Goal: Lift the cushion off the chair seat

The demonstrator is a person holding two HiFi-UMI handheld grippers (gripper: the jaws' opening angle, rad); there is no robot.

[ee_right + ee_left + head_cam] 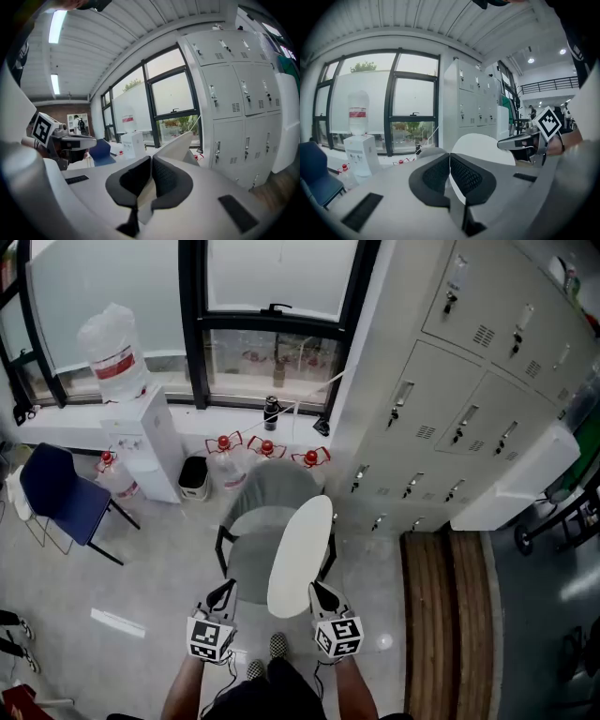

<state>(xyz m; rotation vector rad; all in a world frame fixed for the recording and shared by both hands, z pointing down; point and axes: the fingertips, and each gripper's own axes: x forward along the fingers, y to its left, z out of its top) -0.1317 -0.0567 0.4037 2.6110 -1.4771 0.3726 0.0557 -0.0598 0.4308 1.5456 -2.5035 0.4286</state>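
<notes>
**Cushion is up and tilted: lift evenly from both sides.**
Head view: the cushion point(300, 554) hangs on edge over the right edge of the chair seat point(247, 563), seemingly clear of it, between the left gripper point(225, 592) and the right gripper point(322, 592); raise both hands at one pace. Left gripper view: your jaws pinch a thin white sliver, likely the cushion's edge; the bite looks shallow, so avoid jerks. Right gripper view: your jaws clamp the cushion's rim; grip firmly.
</notes>
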